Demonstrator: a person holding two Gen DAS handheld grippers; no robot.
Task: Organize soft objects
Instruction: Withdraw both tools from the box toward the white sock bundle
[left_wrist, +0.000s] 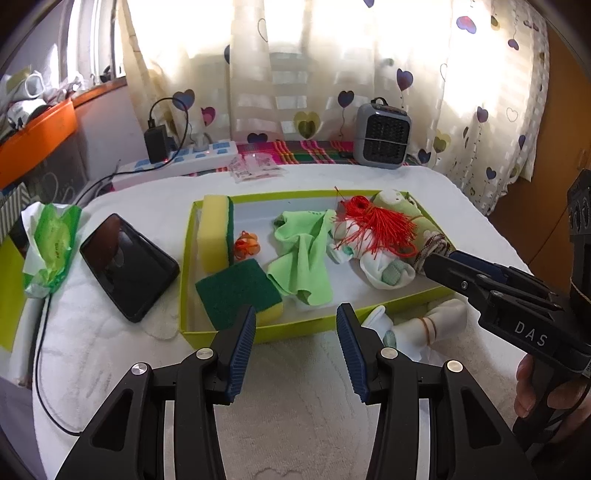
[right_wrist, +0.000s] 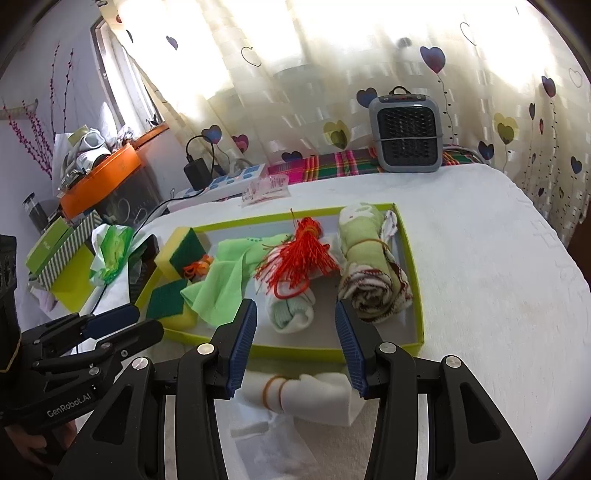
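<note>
A white sock roll (right_wrist: 314, 397), bound with rubber bands, lies on the white surface (right_wrist: 480, 295) just outside the near wall of the green box (right_wrist: 415, 271). In the right wrist view it sits directly ahead of the right gripper (right_wrist: 295, 350), below and between its spread fingers (right_wrist: 242, 345), which touch nothing. In the left wrist view the same roll lies off to the right of the left gripper (left_wrist: 295, 354), whose fingers (left_wrist: 240, 352) are also spread and empty, hovering before the box's near wall.

Inside the box, from left to right: two sponges (left_wrist: 236, 291), a small orange hair tie (left_wrist: 246, 246), a light green cloth (left_wrist: 303, 258), a red tassel (left_wrist: 373, 229) lying over another white sock bundle (left_wrist: 384, 269), and a rolled green towel (right_wrist: 369, 266) against the right wall.

A black phone (left_wrist: 127, 266) lies just left of the box, with a green tissue pack (left_wrist: 50, 247) beyond it at the surface's left edge. To the right of the box the surface is bare cloth out to its rounded edge. A small grey heater (right_wrist: 406, 134) stands at the back by the curtain.
</note>
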